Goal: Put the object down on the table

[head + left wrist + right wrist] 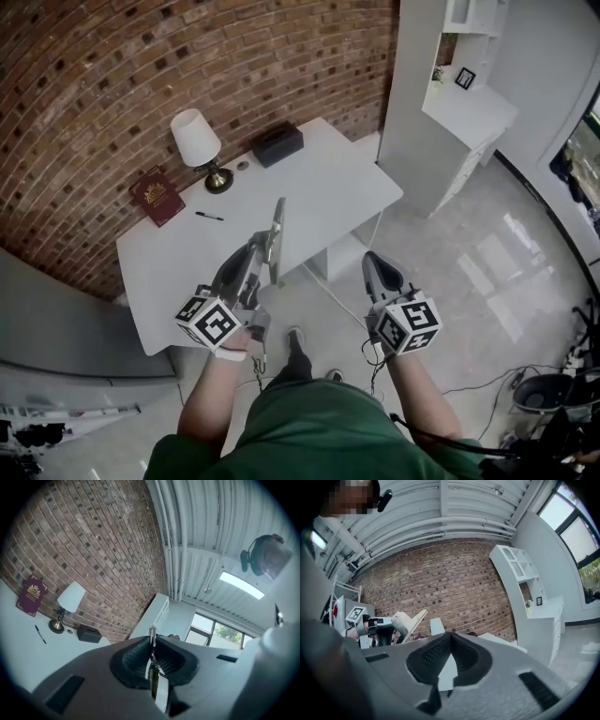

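My left gripper (262, 246) is shut on a thin flat board (278, 225), which stands on edge over the near side of the white table (319, 197). In the left gripper view the board (156, 693) shows edge-on, pinched between the dark pads (133, 660). The right gripper view shows the pale board (415, 620) tilted, beside the left gripper's pale fingers (399, 621). My right gripper (369, 257) hovers over the floor, right of the table's near corner, shut, with nothing between its pads (433, 656).
On the table stand a white-shaded lamp (197, 141), a dark red book (157, 195), a pen (208, 216) and a black box (277, 142). A brick wall runs behind it. A white shelf unit (459, 103) stands to the right, and cables lie on the floor (487, 375).
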`<move>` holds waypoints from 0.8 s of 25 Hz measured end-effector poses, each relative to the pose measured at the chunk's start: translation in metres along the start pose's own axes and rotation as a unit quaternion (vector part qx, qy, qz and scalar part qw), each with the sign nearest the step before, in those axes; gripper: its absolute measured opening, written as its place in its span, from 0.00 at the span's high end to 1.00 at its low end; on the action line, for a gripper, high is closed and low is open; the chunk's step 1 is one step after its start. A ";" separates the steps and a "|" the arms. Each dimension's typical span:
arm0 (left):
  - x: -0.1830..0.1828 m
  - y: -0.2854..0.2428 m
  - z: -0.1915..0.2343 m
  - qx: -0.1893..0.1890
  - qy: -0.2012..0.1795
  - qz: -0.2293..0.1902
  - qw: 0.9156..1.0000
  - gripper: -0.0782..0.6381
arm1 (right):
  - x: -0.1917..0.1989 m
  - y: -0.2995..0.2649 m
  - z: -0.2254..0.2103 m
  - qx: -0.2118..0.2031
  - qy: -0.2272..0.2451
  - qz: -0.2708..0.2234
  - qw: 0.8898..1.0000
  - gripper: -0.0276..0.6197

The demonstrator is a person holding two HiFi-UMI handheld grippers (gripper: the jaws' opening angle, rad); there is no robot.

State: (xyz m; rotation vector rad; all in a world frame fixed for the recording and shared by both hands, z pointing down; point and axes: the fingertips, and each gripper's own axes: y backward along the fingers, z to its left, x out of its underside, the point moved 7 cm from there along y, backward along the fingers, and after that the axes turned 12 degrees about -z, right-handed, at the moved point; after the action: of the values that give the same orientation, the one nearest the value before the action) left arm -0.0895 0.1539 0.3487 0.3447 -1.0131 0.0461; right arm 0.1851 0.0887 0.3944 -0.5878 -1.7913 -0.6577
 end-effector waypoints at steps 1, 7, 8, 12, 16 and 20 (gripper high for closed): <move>0.002 -0.008 0.006 0.004 0.006 0.001 1.000 0.86 | 0.000 -0.003 -0.005 0.008 0.007 0.003 1.000 0.95; 0.015 -0.062 0.050 0.031 0.041 0.002 0.999 0.86 | 0.002 -0.035 -0.033 0.053 0.026 0.018 0.998 0.95; 0.016 -0.070 0.058 0.034 0.046 0.006 0.998 0.86 | 0.003 -0.043 -0.036 0.060 0.028 0.022 0.998 0.95; 0.020 -0.102 0.102 0.044 0.042 0.019 0.998 0.86 | 0.007 -0.079 -0.041 0.082 0.043 0.035 0.995 0.95; 0.027 -0.129 0.137 0.057 0.018 0.053 0.997 0.86 | 0.013 -0.110 -0.047 0.107 0.053 0.051 0.992 0.95; 0.039 -0.152 0.167 0.057 0.029 0.087 0.994 0.86 | 0.023 -0.133 -0.051 0.132 0.061 0.065 0.987 0.95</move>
State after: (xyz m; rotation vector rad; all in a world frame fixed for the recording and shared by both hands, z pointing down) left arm -0.1762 -0.0457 0.4218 0.3569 -0.9840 0.2714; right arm 0.1241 -0.0411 0.4095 -0.4687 -1.6746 -0.3527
